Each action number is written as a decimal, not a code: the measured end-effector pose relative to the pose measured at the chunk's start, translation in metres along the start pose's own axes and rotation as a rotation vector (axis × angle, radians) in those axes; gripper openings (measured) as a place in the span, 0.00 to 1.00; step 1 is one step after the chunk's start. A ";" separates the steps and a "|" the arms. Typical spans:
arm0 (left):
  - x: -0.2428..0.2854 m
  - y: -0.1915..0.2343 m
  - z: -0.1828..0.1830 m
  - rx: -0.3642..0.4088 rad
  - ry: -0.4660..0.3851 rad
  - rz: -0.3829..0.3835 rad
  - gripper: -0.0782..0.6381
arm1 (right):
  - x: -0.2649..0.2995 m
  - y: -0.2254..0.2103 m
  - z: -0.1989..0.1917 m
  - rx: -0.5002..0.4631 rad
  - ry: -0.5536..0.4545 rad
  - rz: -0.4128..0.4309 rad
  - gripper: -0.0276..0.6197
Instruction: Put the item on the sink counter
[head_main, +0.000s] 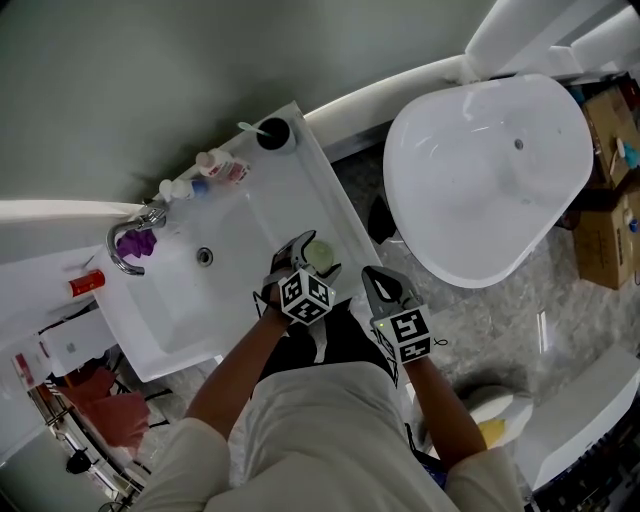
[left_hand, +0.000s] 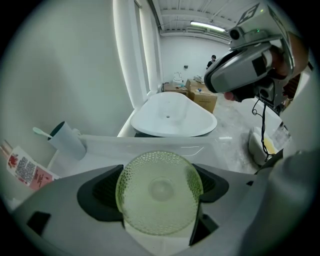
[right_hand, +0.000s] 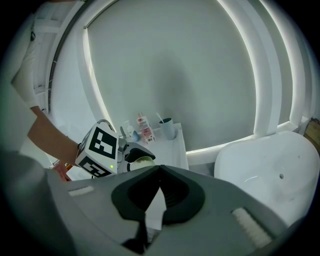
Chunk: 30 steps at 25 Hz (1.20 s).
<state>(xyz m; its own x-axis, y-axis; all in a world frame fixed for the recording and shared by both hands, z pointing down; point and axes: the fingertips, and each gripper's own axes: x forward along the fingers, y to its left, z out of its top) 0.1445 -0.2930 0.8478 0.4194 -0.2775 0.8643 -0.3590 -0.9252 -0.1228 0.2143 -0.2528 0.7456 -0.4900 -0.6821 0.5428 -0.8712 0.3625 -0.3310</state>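
The item is a pale green dimpled glass dish (left_hand: 159, 192), round and see-through. My left gripper (left_hand: 159, 190) is shut on it, one dark pad on each side. In the head view the green dish (head_main: 320, 255) is over the right strip of the white sink counter (head_main: 300, 175), held by the left gripper (head_main: 305, 262); whether it touches the counter I cannot tell. My right gripper (head_main: 385, 285) hangs just off the counter's right edge. In its own view the right gripper (right_hand: 160, 169) is shut with nothing in it, and the dish (right_hand: 141, 161) shows beyond.
On the counter stand a dark cup with a toothbrush (head_main: 272, 133), small bottles (head_main: 215, 165) and a faucet (head_main: 125, 240) over the basin drain (head_main: 204, 256). A white bathtub (head_main: 480, 170) lies to the right, with cardboard boxes (head_main: 605, 240) beyond it.
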 end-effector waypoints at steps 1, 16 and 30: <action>0.001 -0.001 0.000 0.000 -0.002 -0.001 0.68 | 0.000 -0.001 0.000 0.001 0.000 -0.001 0.06; 0.000 0.001 0.012 -0.050 -0.039 -0.020 0.73 | -0.002 -0.004 0.004 -0.005 0.013 -0.016 0.06; -0.102 0.011 0.010 -0.155 -0.213 0.104 0.73 | -0.009 0.048 0.012 -0.124 0.021 0.008 0.06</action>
<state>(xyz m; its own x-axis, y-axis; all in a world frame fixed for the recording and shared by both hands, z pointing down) 0.1063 -0.2779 0.7533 0.5332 -0.4326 0.7271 -0.5261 -0.8425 -0.1155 0.1779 -0.2364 0.7157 -0.4966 -0.6659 0.5568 -0.8634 0.4446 -0.2384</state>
